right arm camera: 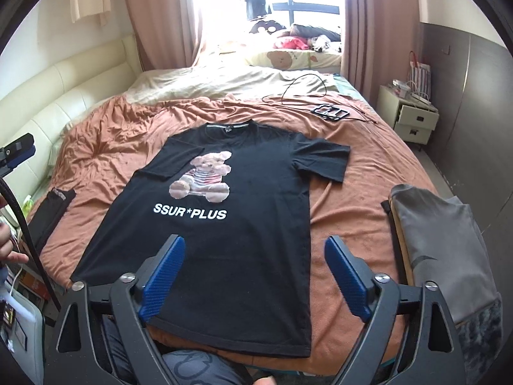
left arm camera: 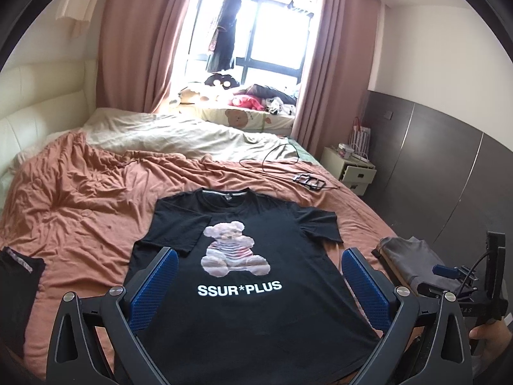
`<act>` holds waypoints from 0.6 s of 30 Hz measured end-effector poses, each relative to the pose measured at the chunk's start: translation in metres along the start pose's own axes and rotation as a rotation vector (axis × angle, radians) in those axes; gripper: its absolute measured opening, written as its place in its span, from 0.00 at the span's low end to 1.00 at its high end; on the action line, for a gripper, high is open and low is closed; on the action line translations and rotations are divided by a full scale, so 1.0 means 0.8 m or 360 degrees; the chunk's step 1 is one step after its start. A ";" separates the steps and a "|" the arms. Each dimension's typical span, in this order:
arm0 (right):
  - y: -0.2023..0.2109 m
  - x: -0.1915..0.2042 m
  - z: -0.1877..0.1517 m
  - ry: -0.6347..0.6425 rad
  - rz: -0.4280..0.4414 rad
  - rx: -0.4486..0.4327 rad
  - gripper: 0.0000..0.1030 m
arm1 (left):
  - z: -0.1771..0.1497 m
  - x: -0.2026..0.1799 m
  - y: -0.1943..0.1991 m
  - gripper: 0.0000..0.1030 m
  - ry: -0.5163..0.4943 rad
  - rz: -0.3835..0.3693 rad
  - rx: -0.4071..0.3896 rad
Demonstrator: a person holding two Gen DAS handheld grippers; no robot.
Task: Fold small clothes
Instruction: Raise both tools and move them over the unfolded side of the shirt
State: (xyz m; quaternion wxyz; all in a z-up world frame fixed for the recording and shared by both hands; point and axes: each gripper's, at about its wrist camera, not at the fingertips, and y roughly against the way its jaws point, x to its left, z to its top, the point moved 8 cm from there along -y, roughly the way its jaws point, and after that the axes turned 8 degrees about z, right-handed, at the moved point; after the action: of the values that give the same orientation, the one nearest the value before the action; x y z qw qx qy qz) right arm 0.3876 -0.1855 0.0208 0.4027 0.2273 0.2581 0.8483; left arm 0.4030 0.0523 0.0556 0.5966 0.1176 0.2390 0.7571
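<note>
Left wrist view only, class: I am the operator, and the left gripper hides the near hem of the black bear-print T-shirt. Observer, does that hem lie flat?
Observer: Yes. In the right wrist view, the right part of the black bear-print T-shirt's hem lies flat, its corner square on the orange bedsheet.
Operator: Are the right gripper's jaws open?
Observer: Open. The right gripper holds nothing and straddles the shirt's right edge.
Operator: And the grey folded garment?
Observer: The grey folded garment lies apart from the shirt, with dark furry fabric at its near end.
</note>
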 end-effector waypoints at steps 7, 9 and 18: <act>-0.009 -0.028 -0.011 -0.0080 -0.0025 -0.0024 1.00 | 0.000 -0.043 -0.037 1.00 -0.0094 -0.0074 0.0087; -0.015 -0.040 -0.012 -0.0106 -0.0017 -0.0010 1.00 | -0.001 -0.055 -0.054 1.00 -0.0116 -0.0097 0.0109; -0.058 -0.106 0.016 -0.0289 -0.0033 -0.0013 1.00 | -0.001 -0.082 -0.141 1.00 -0.0031 -0.0199 0.0281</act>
State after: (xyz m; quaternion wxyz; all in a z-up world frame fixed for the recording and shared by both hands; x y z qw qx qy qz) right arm 0.4697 -0.2248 -0.0128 0.4342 0.2987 0.2194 0.8211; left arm 0.5149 0.0086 0.0052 0.6323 0.1620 0.3058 0.6931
